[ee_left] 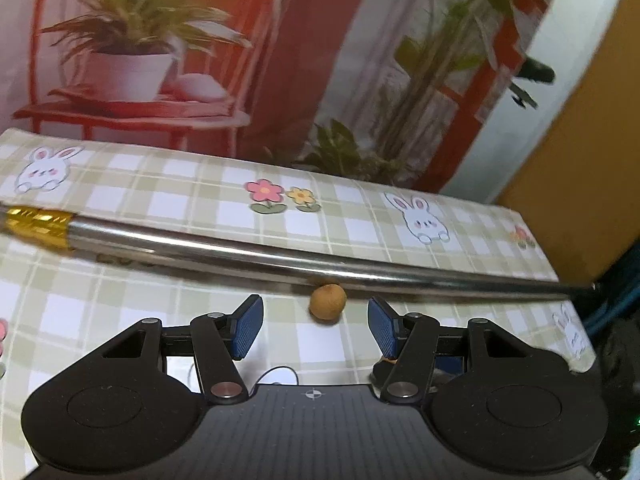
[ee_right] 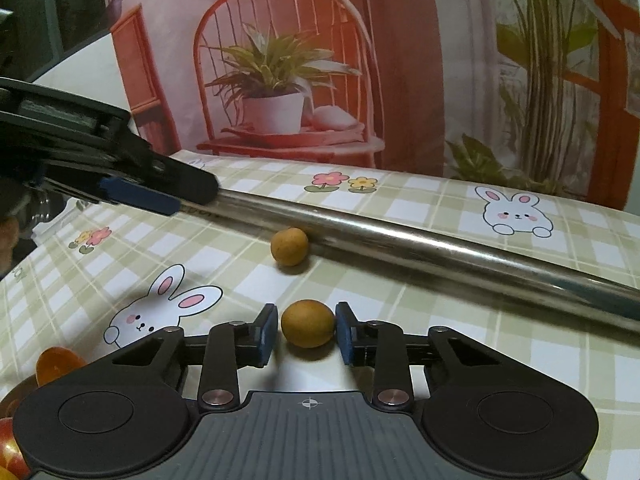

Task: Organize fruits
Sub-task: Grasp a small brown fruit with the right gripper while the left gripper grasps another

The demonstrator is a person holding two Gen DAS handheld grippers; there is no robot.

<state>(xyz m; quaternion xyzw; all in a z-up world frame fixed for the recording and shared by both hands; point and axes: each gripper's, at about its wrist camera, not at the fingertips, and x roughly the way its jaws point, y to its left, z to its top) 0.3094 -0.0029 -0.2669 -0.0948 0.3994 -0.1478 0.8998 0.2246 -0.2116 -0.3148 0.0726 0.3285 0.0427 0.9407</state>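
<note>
A small round yellow-brown fruit [ee_right: 307, 323] rests on the checked tablecloth [ee_right: 400, 320], and my right gripper [ee_right: 307, 326] is shut on it, a blue pad pressing each side. A second, similar fruit [ee_right: 289, 246] lies farther back, right beside a long metal rod [ee_right: 440, 248]. In the left wrist view that fruit [ee_left: 327, 303] sits just beyond the fingertips of my left gripper [ee_left: 315, 314], which is open and holds nothing. In the right wrist view the left gripper [ee_right: 194, 198] reaches in from the left, above the rod.
The metal rod [ee_left: 280, 256] with a gold end [ee_left: 38, 226] crosses the whole table. An orange fruit [ee_right: 56, 364] and a red one [ee_right: 8, 440] show at the lower left. A printed backdrop [ee_right: 280, 80] stands behind the table's far edge.
</note>
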